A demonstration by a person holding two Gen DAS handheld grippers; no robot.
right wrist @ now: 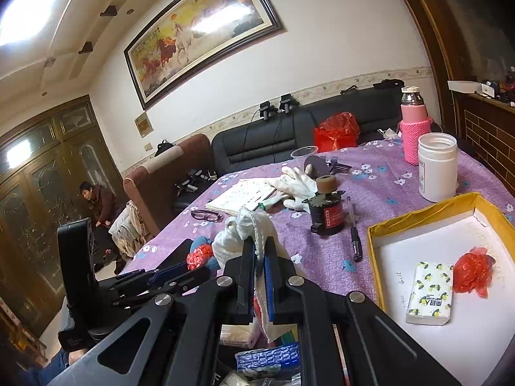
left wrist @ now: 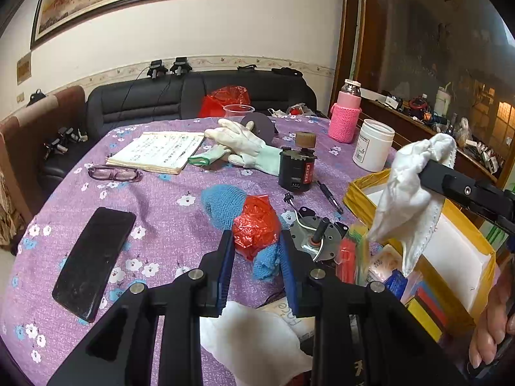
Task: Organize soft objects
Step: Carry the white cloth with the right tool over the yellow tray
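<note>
My left gripper [left wrist: 257,241] is open, its blue pads on either side of a crumpled red plastic bag [left wrist: 256,226] lying on a blue knitted cloth [left wrist: 222,201] on the purple tablecloth. My right gripper [right wrist: 256,251] is shut on a white face mask [right wrist: 239,236], held in the air; it also shows in the left wrist view [left wrist: 408,189], hanging above the yellow box [left wrist: 357,189]. The yellow box [right wrist: 418,217] holds a tissue pack [right wrist: 429,292] and another red plastic bag [right wrist: 473,271]. White gloves [left wrist: 239,143] lie at the table's far side.
On the table: a black phone [left wrist: 95,259], glasses [left wrist: 114,173], an open booklet [left wrist: 157,151], a black motor [left wrist: 296,169], a metal motor [left wrist: 317,236], a pen [left wrist: 330,196], a white jar [left wrist: 373,149], a pink bottle [left wrist: 346,114]. A dark sofa [left wrist: 145,106] stands behind.
</note>
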